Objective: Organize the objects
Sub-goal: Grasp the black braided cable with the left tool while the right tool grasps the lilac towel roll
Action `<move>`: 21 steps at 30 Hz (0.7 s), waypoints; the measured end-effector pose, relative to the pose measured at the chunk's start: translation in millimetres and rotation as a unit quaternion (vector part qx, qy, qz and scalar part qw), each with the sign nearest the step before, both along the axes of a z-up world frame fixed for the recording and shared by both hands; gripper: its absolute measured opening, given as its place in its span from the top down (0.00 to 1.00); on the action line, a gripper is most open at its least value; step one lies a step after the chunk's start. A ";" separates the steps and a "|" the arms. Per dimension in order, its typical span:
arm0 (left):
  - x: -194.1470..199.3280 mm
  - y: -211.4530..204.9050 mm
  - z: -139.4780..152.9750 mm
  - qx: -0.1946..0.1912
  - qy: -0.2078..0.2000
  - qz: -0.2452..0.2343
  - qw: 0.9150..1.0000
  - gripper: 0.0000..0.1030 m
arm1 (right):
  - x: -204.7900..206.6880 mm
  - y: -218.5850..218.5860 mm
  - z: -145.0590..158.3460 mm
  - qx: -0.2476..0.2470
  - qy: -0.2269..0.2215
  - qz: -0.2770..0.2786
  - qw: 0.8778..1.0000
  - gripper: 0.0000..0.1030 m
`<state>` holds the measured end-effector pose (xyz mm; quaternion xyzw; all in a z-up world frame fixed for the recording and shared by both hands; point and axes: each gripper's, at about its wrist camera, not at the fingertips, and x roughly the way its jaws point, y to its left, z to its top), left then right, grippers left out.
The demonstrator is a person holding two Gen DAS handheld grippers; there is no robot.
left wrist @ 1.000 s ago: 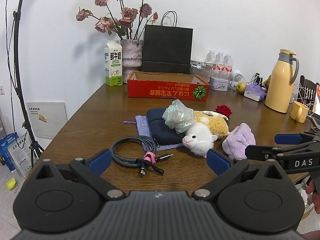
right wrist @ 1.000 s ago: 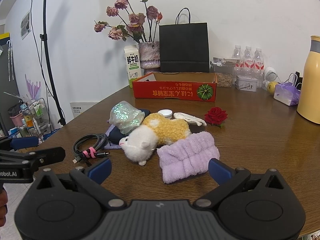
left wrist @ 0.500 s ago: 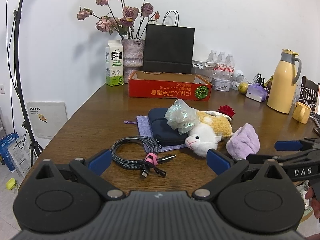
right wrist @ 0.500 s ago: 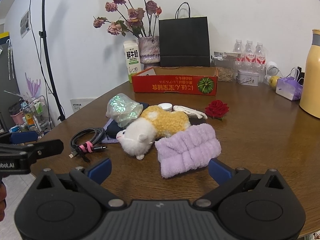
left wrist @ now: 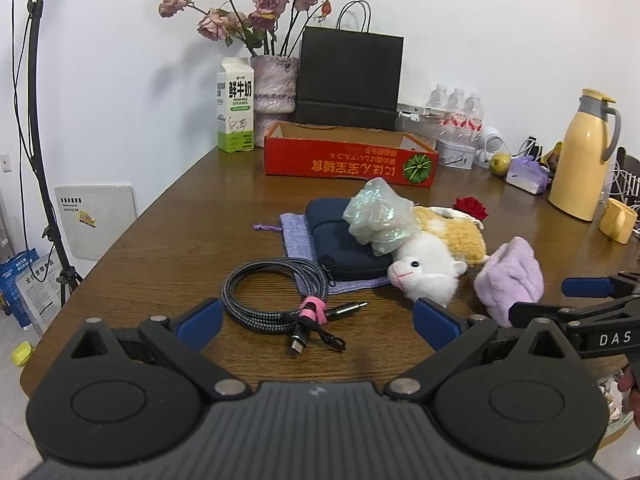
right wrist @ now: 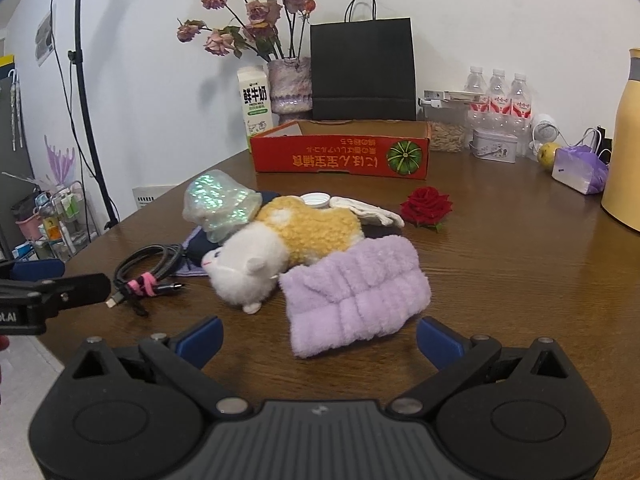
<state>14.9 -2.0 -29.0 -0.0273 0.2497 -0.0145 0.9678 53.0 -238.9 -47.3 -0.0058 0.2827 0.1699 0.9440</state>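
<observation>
A pile lies mid-table: a coiled braided cable [left wrist: 276, 284] with a pink tie, a navy pouch [left wrist: 340, 244] on a lilac drawstring bag [left wrist: 294, 236], an iridescent plastic bag [left wrist: 378, 216], a white-and-yellow plush toy [right wrist: 288, 244], a purple fluffy headband [right wrist: 356, 296] and a red rose [right wrist: 426, 206]. My left gripper [left wrist: 318, 320] is open and empty, just short of the cable. My right gripper [right wrist: 318, 338] is open and empty, just short of the headband. A red cardboard box [left wrist: 348, 160] stands open behind the pile.
Along the back wall stand a milk carton [left wrist: 236, 116], a vase of dried roses [left wrist: 274, 88], a black paper bag [left wrist: 350, 80] and water bottles [right wrist: 498, 96]. A yellow thermos [left wrist: 580, 160] and yellow mug [left wrist: 618, 220] stand at the right. A light stand [right wrist: 90, 92] is left of the table.
Both grippers have moved slightly forward toward the pile; the objects appear a little larger and nearer. Nothing on the table has moved.
</observation>
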 end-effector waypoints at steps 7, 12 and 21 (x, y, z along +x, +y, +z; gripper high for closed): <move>15.0 1.8 -7.0 -0.002 0.014 0.002 1.000 0.00 | 20.8 -4.2 -5.5 -0.011 0.006 0.004 1.000 0.00; 26.6 3.6 -9.6 -0.004 0.020 0.010 1.000 0.00 | 32.7 -2.0 -7.4 -0.017 0.004 0.020 1.000 0.00; 49.4 7.7 -10.1 0.007 0.036 0.026 0.999 0.00 | 54.1 -0.4 -8.5 -0.043 0.000 0.034 0.998 0.00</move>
